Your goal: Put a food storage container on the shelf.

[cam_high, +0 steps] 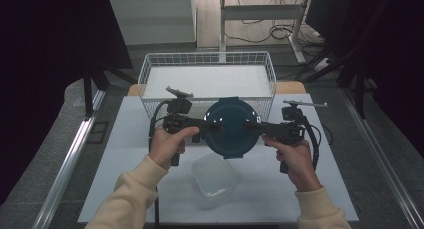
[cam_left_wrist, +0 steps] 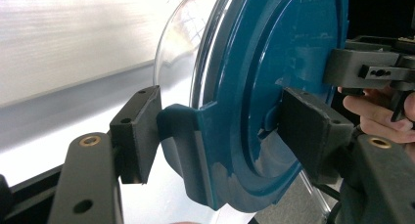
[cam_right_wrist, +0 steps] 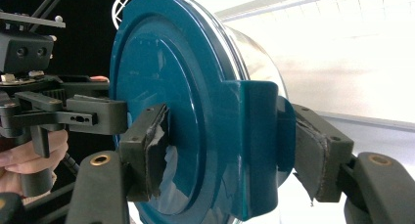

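We see lid [cam_high: 231, 128] deep teal-blue, plain | its bowl [cam_left_wrist: 177, 33] clear, colourless | second container [cam_high: 215, 178] clear, faintly white | wire basket [cam_high: 150, 69] white grid mesh | table [cam_high: 130, 154] pale grey-white | left gripper [cam_high: 216, 125] black | right gripper [cam_high: 248, 125] black | sleeves [cam_high: 131, 189] cream | our floor [cam_high: 60, 134] grey

High view is looking down over white table [cam_high: 150, 189]; gripper views are sitting close, facing each other across round teal plastic lid [cam_high: 231, 128].
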